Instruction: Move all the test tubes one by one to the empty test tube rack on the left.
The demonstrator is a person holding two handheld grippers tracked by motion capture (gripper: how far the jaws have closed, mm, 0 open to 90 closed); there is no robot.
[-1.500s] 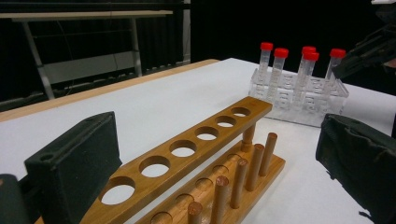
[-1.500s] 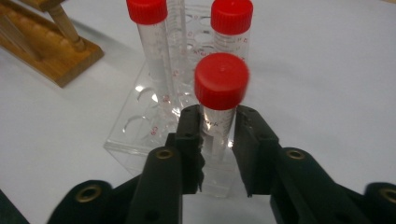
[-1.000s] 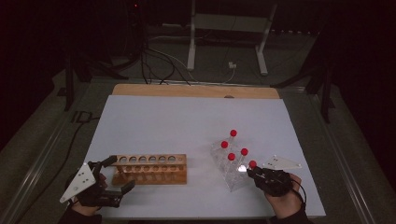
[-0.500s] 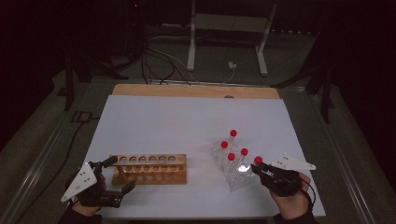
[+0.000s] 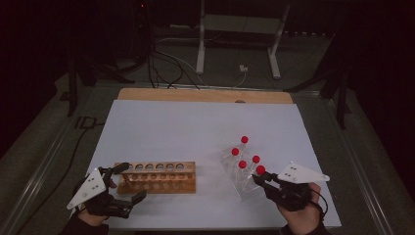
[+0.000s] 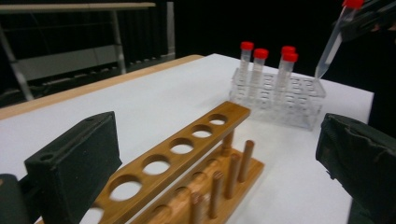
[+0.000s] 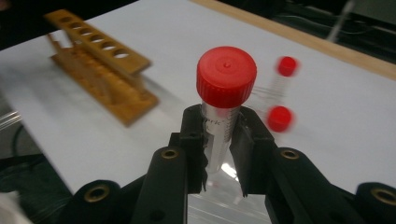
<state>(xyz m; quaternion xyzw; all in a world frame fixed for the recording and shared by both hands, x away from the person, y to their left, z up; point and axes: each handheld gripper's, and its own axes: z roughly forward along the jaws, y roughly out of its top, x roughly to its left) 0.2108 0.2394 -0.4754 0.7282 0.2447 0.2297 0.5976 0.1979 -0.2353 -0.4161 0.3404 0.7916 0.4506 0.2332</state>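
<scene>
Since the earlier frame the right gripper (image 7: 219, 154) has lifted the red-capped tube (image 7: 223, 107) clear of the clear rack (image 5: 240, 177) at near right. Its jaws clamp the tube just under the cap, a sound hold on light, smooth, stiff plastic. The left gripper (image 5: 128, 182) stands open around the near-left wooden rack (image 5: 159, 177).

Wooden rack (image 5: 157, 176) sits on table (image 5: 195, 127), near front edge, left gripper (image 5: 126, 183) at its left end. Clear rack (image 5: 240, 171) w/ four tubes (image 5: 243, 152) stands well right of wooden rack. Right gripper (image 5: 258, 179), just front-right of clear rack, holds a fifth tube (image 5: 260, 171) above it.
</scene>
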